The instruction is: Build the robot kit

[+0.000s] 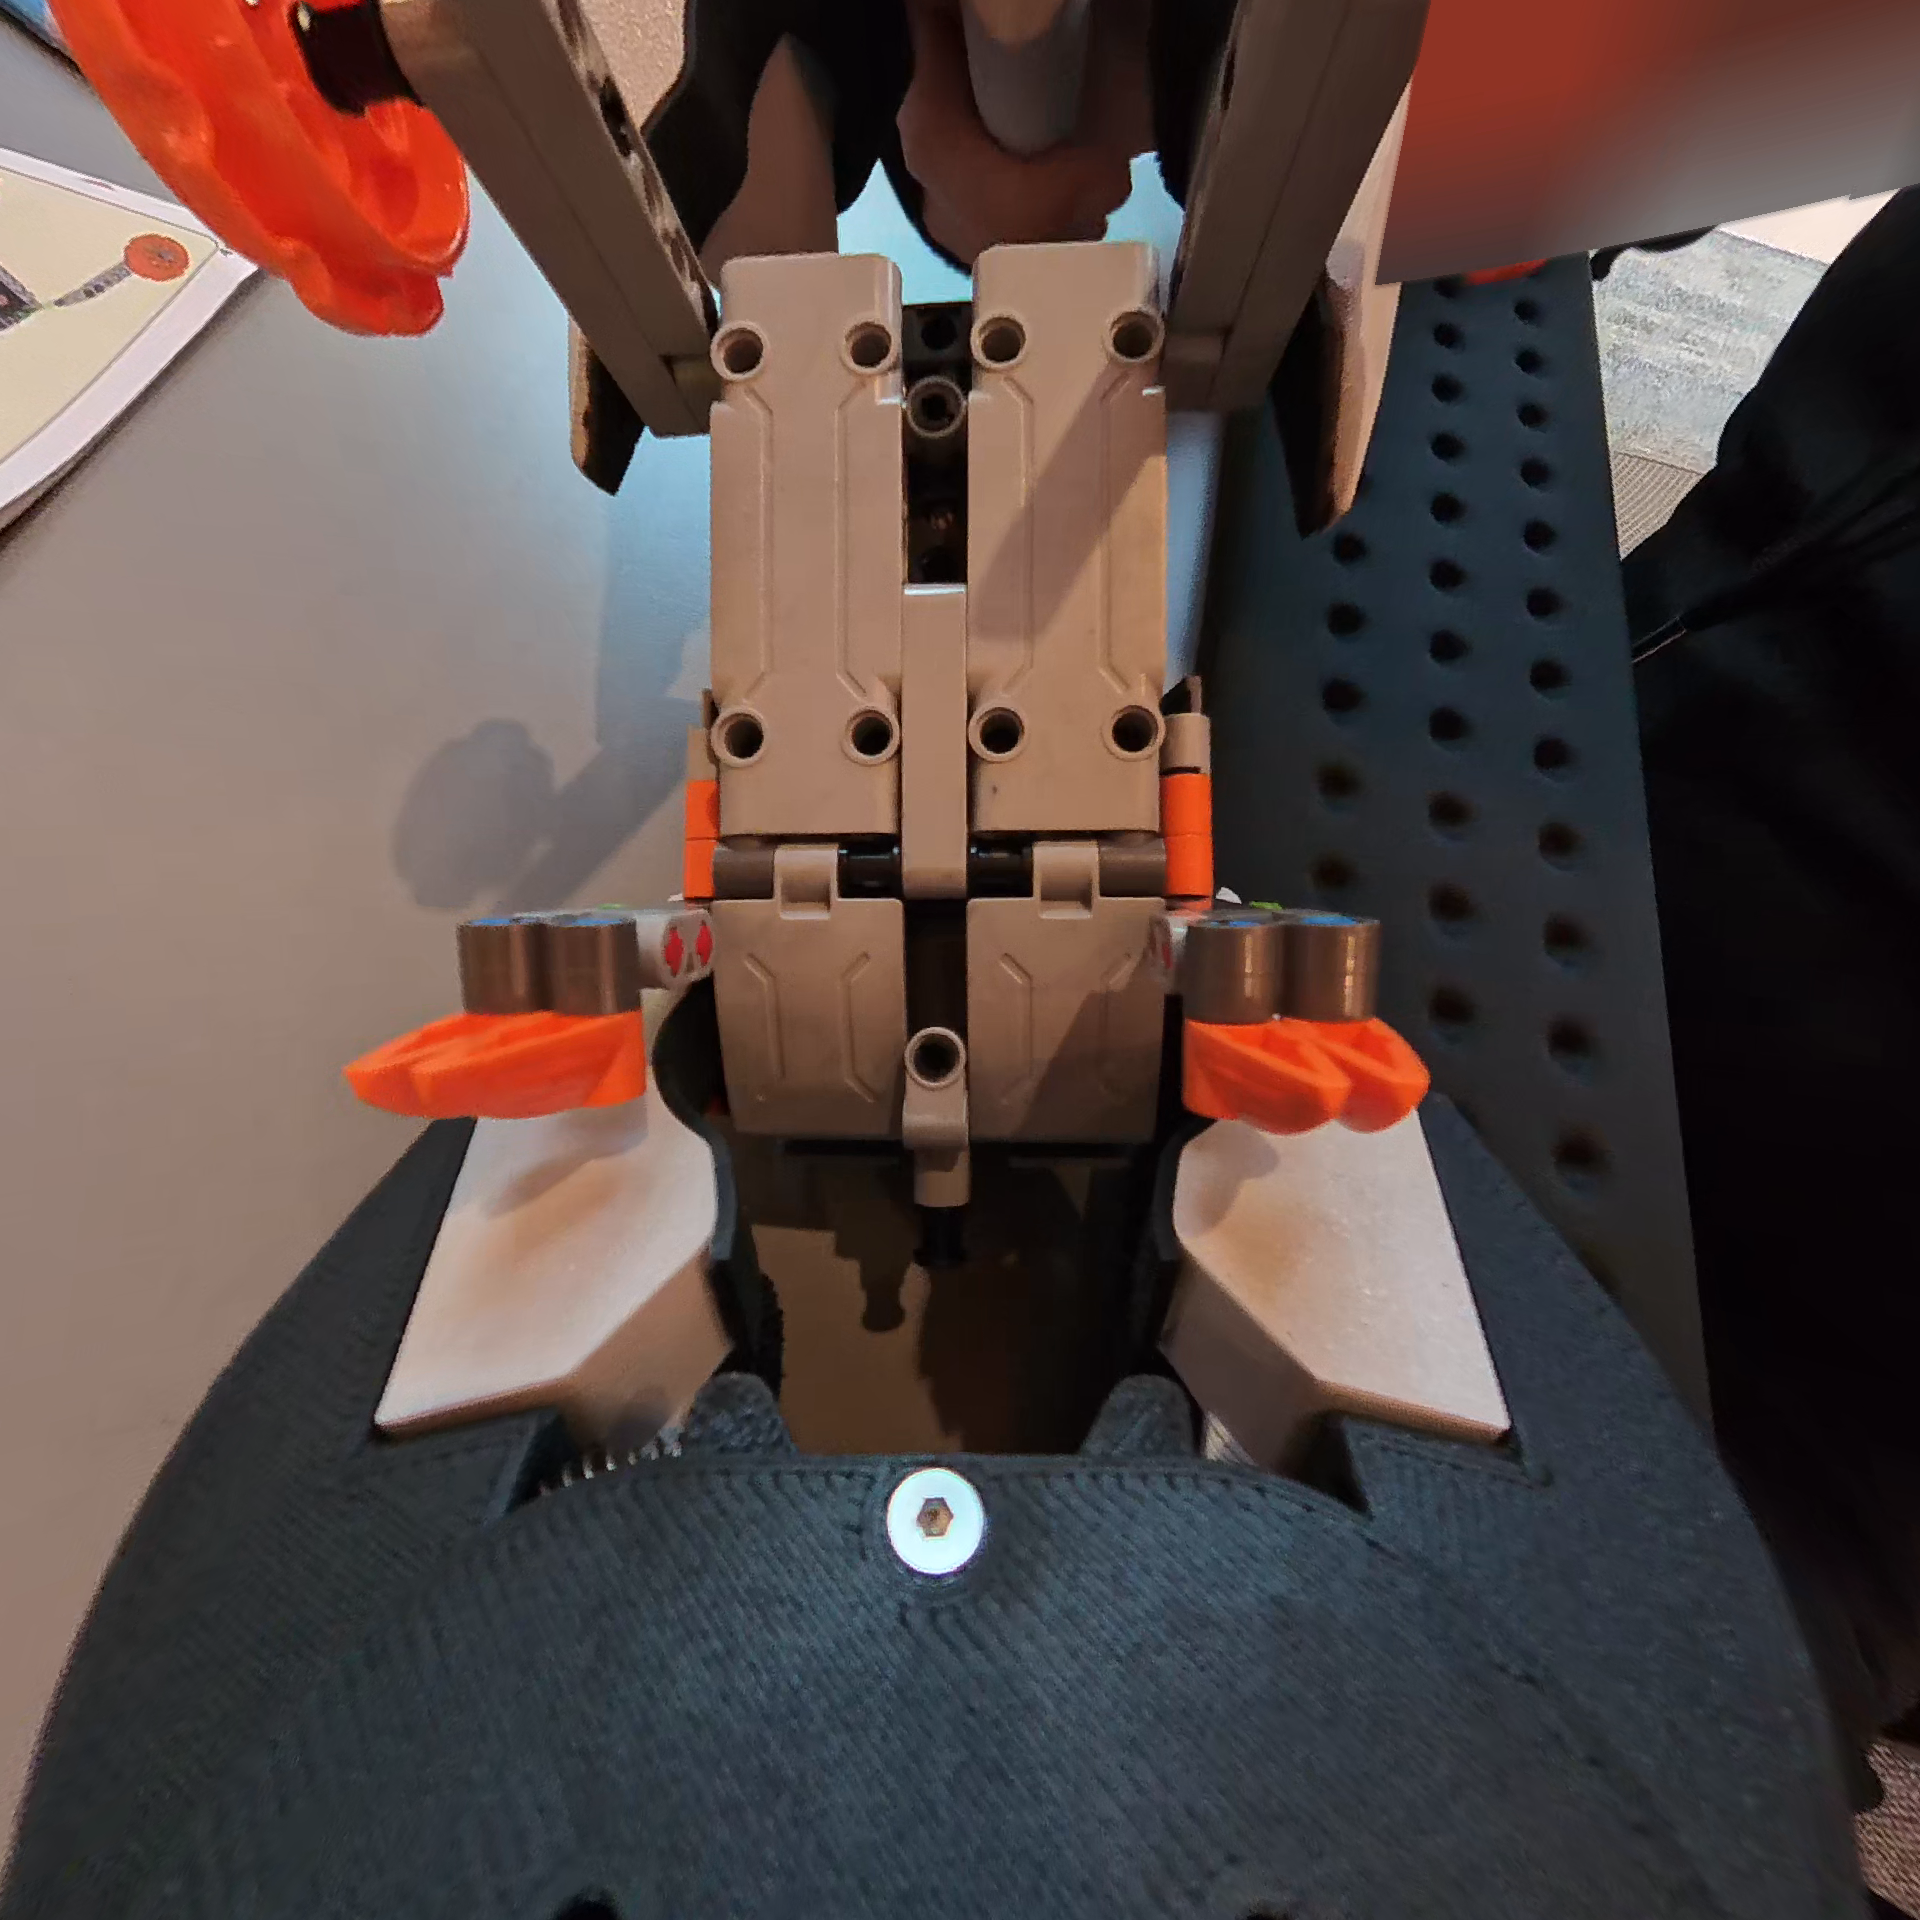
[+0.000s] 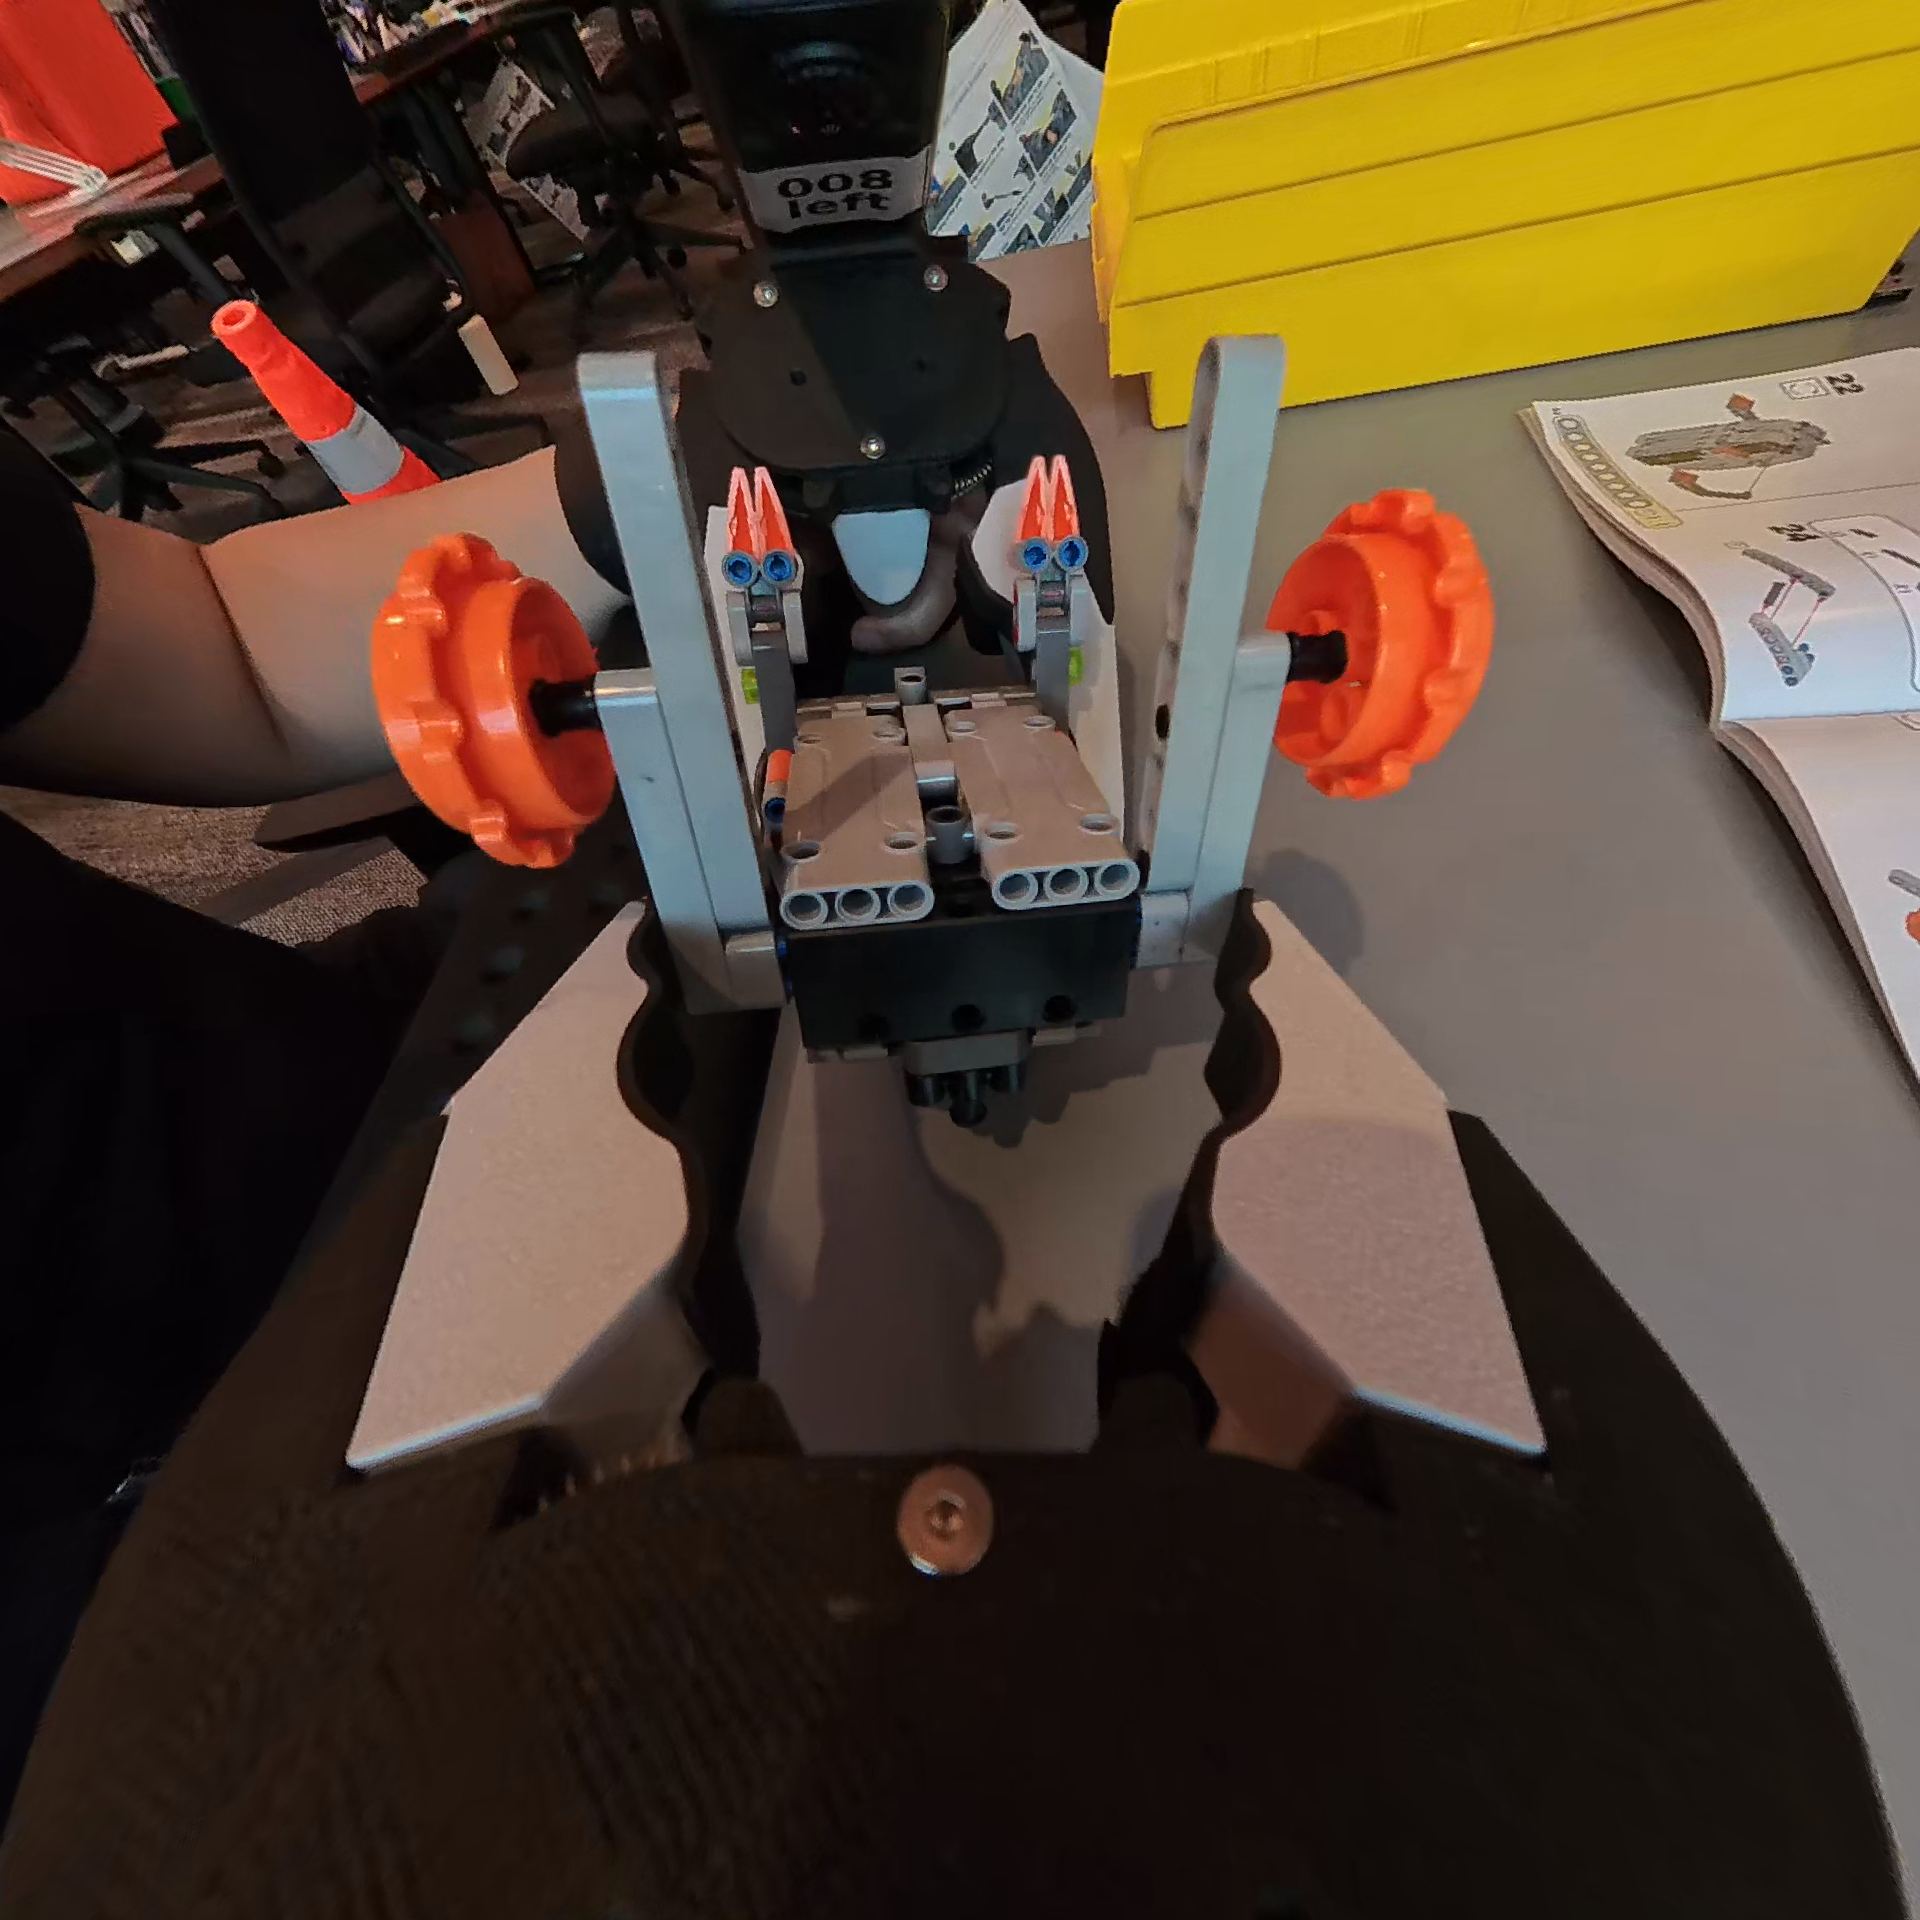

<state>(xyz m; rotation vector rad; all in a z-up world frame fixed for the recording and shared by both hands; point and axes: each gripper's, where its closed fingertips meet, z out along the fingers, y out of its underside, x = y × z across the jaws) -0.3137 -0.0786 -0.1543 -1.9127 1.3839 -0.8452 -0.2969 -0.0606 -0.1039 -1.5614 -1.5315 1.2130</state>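
Both grippers clamp one grey-and-orange brick-built model from opposite ends above the counter: left gripper and right gripper each have jaws closed on it, steadying it; instruction booklet at two o'clock.

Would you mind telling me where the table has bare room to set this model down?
Bare grey table lies right of the brick model, between the yellow bin and the open booklet. Another bare stretch lies left of the model, below a second booklet. The middle is crowded: both grippers, left and right, grip the model.
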